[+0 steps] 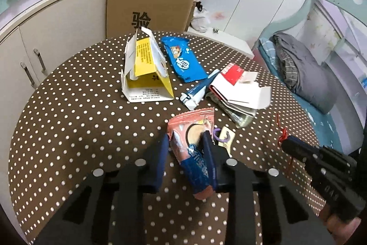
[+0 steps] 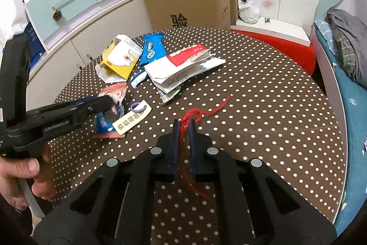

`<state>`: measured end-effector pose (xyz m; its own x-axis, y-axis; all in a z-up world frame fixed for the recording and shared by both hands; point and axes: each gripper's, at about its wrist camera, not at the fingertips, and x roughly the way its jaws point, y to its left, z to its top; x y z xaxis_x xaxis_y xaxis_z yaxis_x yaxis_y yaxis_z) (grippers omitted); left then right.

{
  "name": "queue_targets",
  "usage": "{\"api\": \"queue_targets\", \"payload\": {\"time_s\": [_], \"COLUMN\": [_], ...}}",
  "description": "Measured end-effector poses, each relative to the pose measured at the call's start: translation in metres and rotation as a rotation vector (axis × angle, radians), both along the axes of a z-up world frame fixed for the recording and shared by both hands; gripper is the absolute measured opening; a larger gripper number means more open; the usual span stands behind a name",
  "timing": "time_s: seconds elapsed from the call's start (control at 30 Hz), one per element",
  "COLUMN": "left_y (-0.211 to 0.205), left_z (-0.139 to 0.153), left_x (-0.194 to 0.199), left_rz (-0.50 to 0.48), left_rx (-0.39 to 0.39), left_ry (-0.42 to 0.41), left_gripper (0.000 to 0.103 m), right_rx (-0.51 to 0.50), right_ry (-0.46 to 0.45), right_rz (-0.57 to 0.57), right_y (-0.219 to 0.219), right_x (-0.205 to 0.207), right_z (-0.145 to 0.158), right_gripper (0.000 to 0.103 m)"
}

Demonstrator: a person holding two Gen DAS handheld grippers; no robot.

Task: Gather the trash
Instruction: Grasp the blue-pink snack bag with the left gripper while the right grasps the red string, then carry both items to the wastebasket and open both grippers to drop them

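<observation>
My left gripper (image 1: pixel 187 141) stands open around a pink and blue snack wrapper (image 1: pixel 195 153) lying on the dotted table; it also shows in the right wrist view (image 2: pixel 110 105). A wooden tag with a purple ring (image 2: pixel 132 118) lies beside the wrapper. My right gripper (image 2: pixel 184 128) has its fingers close on either side of a red string (image 2: pixel 195 115), which runs between them. Further back lie a yellow carton (image 1: pixel 146 75), a blue wrapper (image 1: pixel 181 59), a small blue-white packet (image 1: pixel 197 93) and a torn red-white box (image 1: pixel 238 91).
The round table (image 1: pixel 80 118) has a brown cloth with white dots. A large cardboard box (image 1: pixel 149 1) stands behind it, by white cupboards (image 1: pixel 45 38). A bed with grey bedding (image 1: pixel 305 75) is at the right.
</observation>
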<state>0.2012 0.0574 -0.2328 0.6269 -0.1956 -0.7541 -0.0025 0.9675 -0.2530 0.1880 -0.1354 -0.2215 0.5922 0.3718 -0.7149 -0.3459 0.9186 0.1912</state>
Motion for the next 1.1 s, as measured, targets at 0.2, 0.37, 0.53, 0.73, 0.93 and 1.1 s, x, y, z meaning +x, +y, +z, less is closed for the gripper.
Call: {"api": "queue_targets", "payload": {"time_s": [0.2, 0.37, 0.53, 0.73, 0.93, 1.1], "left_y": [0.003, 0.001, -0.007, -0.018, -0.020, -0.032], "left_z": [0.017, 0.033, 0.049, 0.046, 0.011, -0.012], "left_x": [-0.020, -0.037, -0.047, -0.045, -0.028, -0.012], "left_rz": [-0.012, -0.026, -0.052, -0.059, -0.030, -0.072], "left_rx": [0.012, 0.013, 0.020, 0.040, 0.053, 0.073], "left_ry": [-0.040, -0.080, -0.117, -0.092, -0.021, 0.022], "left_gripper": [0.027, 0.024, 0.000, 0.008, 0.071, 0.045], "right_rx": [0.023, 0.055, 0.073, 0.086, 0.082, 0.087], "right_ry": [-0.032, -0.056, -0.089, -0.104, -0.088, -0.089], "right_rz": [-0.013, -0.026, -0.039, -0.054, -0.056, -0.069], "right_y": [-0.015, -0.030, -0.043, -0.056, -0.062, -0.069], "right_x": [-0.010, -0.021, -0.031, -0.039, -0.043, -0.044], "right_z": [0.016, 0.029, 0.043, 0.049, 0.043, 0.043], "right_gripper": [0.009, 0.009, 0.009, 0.009, 0.009, 0.009]}}
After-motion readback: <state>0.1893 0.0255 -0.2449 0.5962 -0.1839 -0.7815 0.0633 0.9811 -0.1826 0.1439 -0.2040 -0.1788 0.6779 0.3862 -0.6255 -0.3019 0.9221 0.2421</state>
